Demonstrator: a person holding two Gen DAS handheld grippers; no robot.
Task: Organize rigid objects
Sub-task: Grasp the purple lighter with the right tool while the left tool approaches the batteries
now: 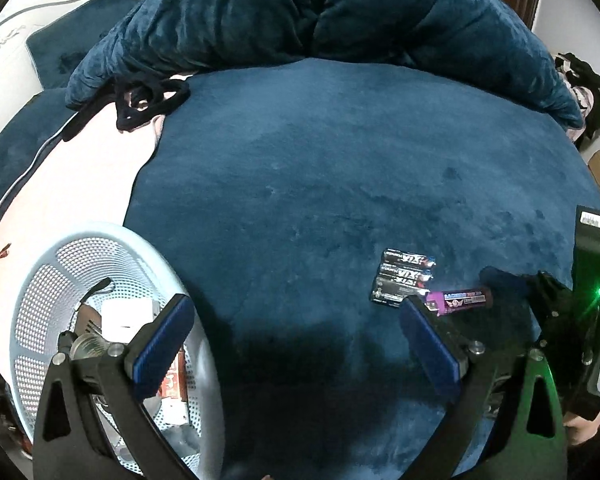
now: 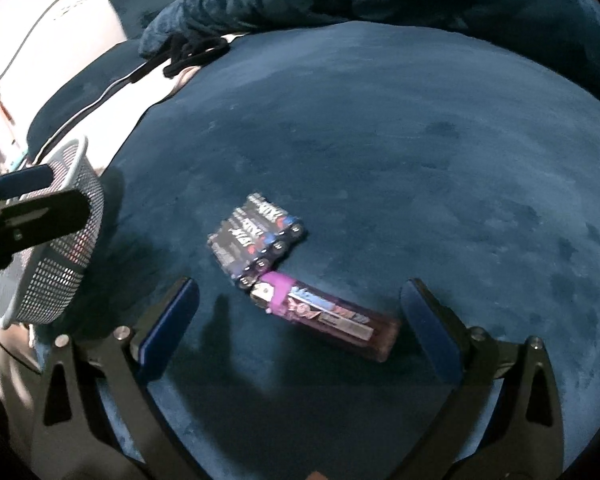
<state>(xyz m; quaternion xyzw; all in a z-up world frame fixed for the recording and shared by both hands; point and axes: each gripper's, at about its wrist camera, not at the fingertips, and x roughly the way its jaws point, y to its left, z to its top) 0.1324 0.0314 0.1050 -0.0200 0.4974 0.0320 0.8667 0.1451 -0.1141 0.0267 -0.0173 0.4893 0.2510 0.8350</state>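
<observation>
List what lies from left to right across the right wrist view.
Pale blue perforated plastic basket → shrink-wrapped pack of black batteries → translucent purple plastic lighter, all on the dark blue plush blanket.

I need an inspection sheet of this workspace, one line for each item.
Surface: dark blue plush bed cover.
Job's things: shrink-wrapped pack of black batteries touching purple plastic lighter; pale blue perforated plastic basket already holds items.
Clutter: black strappy garment, rumpled blue quilt.
Grippers: left gripper open; right gripper open around the lighter, not touching.
Cables: nothing seen.
Surroundings: white wall.
</observation>
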